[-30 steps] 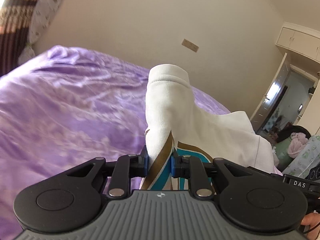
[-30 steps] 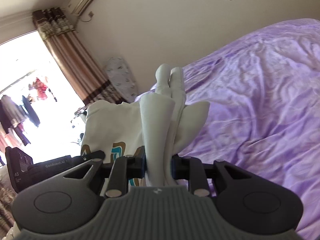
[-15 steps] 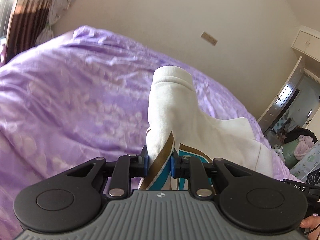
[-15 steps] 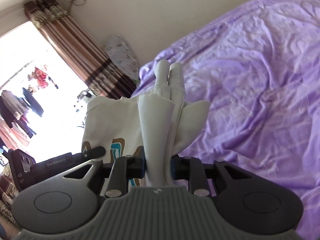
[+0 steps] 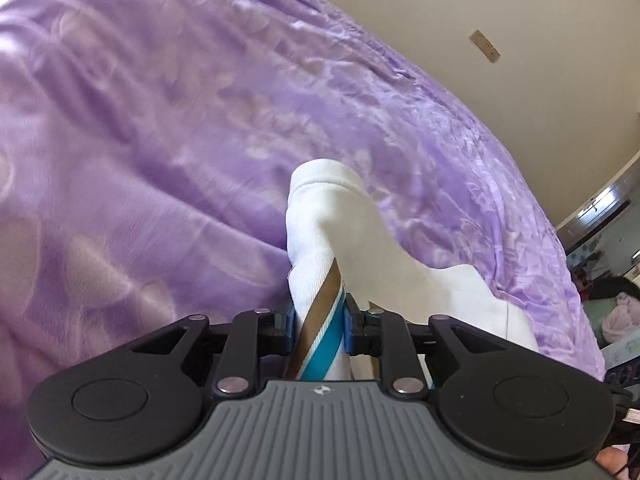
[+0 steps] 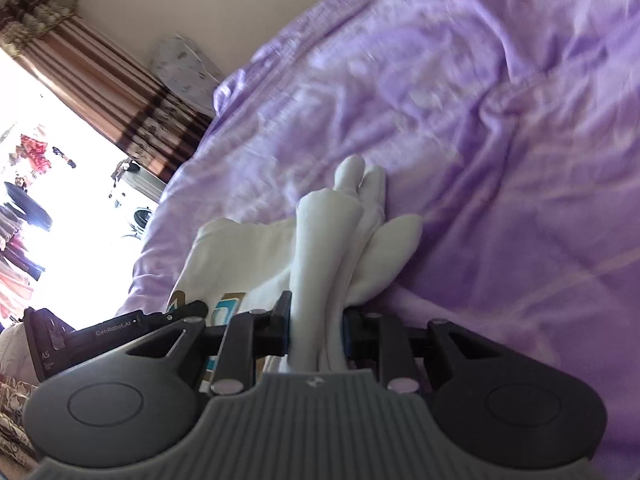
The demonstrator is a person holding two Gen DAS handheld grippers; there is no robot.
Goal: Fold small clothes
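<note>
A small white garment (image 5: 340, 236) with brown and teal stripes hangs between both grippers over the purple bedspread (image 5: 160, 140). My left gripper (image 5: 319, 320) is shut on a bunched edge of it, the stripes running through the jaws. My right gripper (image 6: 316, 328) is shut on another bunched white part of the garment (image 6: 328, 240); the rest of the cloth spreads to the left toward the left gripper's body (image 6: 100, 332), showing a printed patch. The garment's lower part is hidden behind the grippers.
The purple bedspread (image 6: 480, 120) fills most of both views. A beige wall (image 5: 480, 8) stands behind the bed. Striped brown curtains (image 6: 100, 84) and a bright window are at the left of the right wrist view. A doorway (image 5: 600, 208) lies at the far right.
Both grippers have tilted down toward the bed with the garment still held; the bedspread now fills more of each view and the wall has moved up.
</note>
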